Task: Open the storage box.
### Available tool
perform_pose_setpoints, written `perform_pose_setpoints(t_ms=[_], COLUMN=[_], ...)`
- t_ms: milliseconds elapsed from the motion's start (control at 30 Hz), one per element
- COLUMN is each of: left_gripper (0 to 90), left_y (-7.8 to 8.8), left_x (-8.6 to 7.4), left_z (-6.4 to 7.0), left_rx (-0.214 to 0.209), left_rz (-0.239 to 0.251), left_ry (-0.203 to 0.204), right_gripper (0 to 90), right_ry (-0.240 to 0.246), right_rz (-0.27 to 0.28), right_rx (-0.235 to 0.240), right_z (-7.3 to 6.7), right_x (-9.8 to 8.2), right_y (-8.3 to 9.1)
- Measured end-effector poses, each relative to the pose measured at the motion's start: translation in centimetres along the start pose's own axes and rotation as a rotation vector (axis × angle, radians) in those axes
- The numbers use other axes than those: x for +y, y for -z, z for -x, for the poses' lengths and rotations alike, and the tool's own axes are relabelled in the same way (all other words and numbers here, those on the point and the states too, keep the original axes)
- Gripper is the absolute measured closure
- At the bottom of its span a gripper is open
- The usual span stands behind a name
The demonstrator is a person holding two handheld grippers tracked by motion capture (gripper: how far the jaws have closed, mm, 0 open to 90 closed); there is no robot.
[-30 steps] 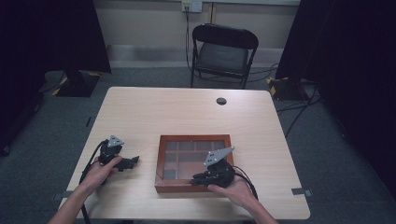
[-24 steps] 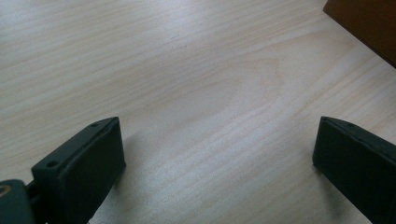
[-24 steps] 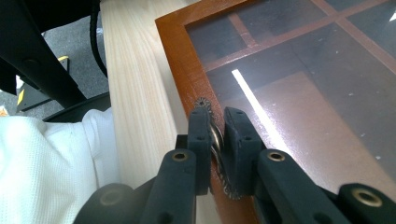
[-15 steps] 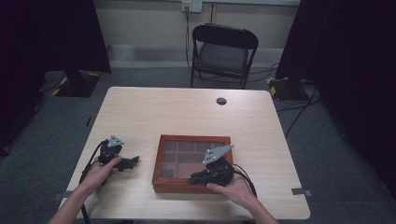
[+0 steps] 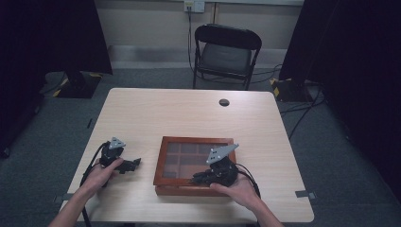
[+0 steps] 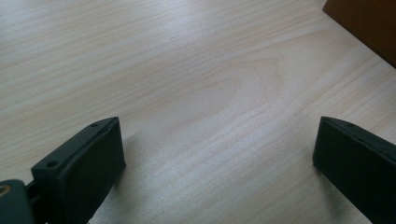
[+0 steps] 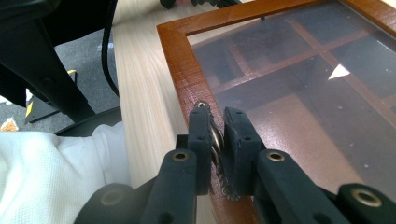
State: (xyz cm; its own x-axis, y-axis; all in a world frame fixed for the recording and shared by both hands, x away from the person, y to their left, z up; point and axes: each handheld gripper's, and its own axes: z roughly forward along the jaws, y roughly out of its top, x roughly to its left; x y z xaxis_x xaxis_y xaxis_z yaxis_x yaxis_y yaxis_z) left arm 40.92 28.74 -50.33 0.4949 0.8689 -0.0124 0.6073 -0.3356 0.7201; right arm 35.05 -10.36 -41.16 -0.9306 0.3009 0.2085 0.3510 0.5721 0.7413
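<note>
A wooden box (image 5: 160, 161) with a glass lid (image 7: 299, 84) over several compartments lies on the table, near its front edge. My right gripper (image 5: 196, 178) rests at the box's front rim. In the right gripper view, my right gripper (image 7: 217, 123) is shut on a small metal latch (image 7: 215, 140) fixed to the lid's wooden frame (image 7: 180, 60). My left gripper (image 5: 135, 164) lies on the table to the left of the box, a little apart from it. In the left gripper view, my left gripper (image 6: 215, 144) stands open over bare wood, with a corner of the box (image 6: 364, 23) at the upper right.
A folding chair (image 5: 227, 52) stands behind the table. A small black round cap (image 5: 224, 102) sits in the tabletop (image 5: 189, 113) near its far edge. Cables trail from both grippers toward the front edge. A white sleeve (image 7: 46, 172) is close beside the right gripper.
</note>
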Motion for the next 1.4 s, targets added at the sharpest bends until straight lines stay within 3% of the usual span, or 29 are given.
perform_pose_setpoints(t_ms=[733, 1400], left_gripper=[1.0, 1.0], left_y=[0.0, 0.0], left_x=[0.0, 0.0], left_z=[-0.1, -0.1], left_rx=[-0.004, -0.004], left_rz=[-0.008, -0.008], left_ry=[-0.015, -0.016], right_gripper=[82.1, 82.2], right_ry=[-0.025, -0.022], right_rz=[0.018, 0.029], right_rx=[0.028, 0.013], right_z=[0.5, 0.7], right_x=[1.5, 2.8], right_y=[1.3, 2.2])
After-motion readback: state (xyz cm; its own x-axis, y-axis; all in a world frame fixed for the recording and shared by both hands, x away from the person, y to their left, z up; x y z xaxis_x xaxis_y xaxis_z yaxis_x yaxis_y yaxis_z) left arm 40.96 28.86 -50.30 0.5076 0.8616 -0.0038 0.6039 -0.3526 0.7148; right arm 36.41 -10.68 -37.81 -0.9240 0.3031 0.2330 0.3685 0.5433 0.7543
